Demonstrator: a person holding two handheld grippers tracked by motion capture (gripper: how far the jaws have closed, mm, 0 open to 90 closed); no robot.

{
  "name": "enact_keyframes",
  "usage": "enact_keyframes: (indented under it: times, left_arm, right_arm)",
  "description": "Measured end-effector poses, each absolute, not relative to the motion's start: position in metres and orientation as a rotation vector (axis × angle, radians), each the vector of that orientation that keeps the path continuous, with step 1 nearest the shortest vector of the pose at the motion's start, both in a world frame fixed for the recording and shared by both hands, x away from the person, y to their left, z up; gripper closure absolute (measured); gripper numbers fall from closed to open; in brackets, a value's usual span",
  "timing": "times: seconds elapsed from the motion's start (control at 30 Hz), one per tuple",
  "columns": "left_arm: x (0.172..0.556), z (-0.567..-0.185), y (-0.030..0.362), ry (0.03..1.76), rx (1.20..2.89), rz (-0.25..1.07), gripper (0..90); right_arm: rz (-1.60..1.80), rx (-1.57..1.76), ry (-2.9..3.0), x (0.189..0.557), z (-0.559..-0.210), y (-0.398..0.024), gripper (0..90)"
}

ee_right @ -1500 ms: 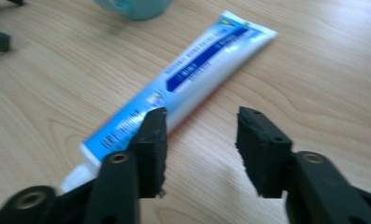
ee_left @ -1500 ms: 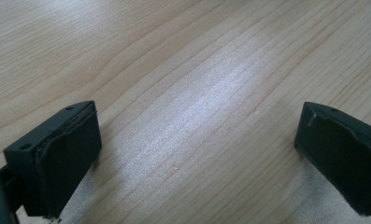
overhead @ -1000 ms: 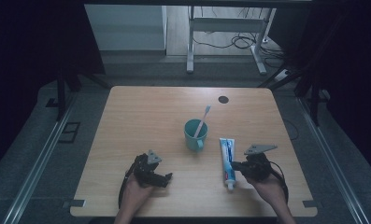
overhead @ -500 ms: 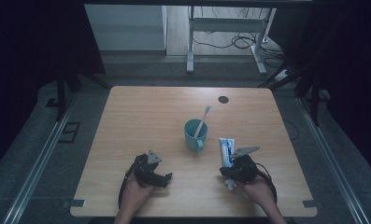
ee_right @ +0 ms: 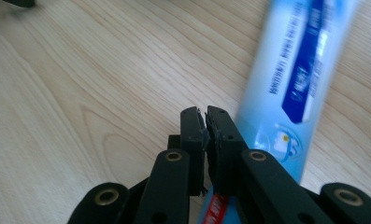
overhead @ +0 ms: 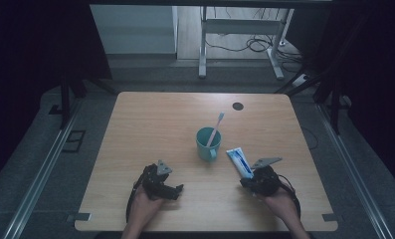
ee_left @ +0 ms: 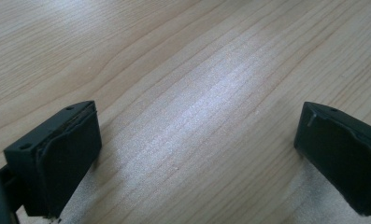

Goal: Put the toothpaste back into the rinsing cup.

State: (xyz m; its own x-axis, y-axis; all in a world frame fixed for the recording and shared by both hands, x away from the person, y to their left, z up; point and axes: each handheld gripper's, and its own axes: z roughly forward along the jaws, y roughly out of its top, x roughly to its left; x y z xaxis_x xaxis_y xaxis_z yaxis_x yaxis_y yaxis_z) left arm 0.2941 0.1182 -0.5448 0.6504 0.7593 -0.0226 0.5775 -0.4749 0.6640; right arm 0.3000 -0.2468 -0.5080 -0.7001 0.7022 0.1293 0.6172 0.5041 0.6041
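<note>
Right hand-held gripper (ee_right: 205,122) just beside the toothpaste tube (ee_right: 293,88).

Left tongs (overhead: 177,189) rest low with jaws spread wide; right tongs (ee_right: 205,122) have jaws pressed together

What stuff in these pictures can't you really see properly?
- Blue and white toothpaste tube: the right gripper view blurs its small print, and the picture's top edge cuts off its far end.
- Its near end, high view: hidden under the right gripper.
- Pale toothbrush in the teal mug, high view: bristles too small; lower handle hidden by the mug.
</note>
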Motion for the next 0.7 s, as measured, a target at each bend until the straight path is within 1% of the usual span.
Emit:
enact_keyframes:
  times: [0.47,0.7]
  left_arm:
    - [0.294,-0.545,0.118,1.031,2.223,0.364,0.9]
    - [0.294,-0.545,0.118,1.035,2.22,0.366,0.9]
  right_arm:
    - [0.931,1.18,2.603,0.302,-0.506,-0.269,87.4]
    - [0.929,1.166,2.612,0.3,-0.499,-0.267,80.1]
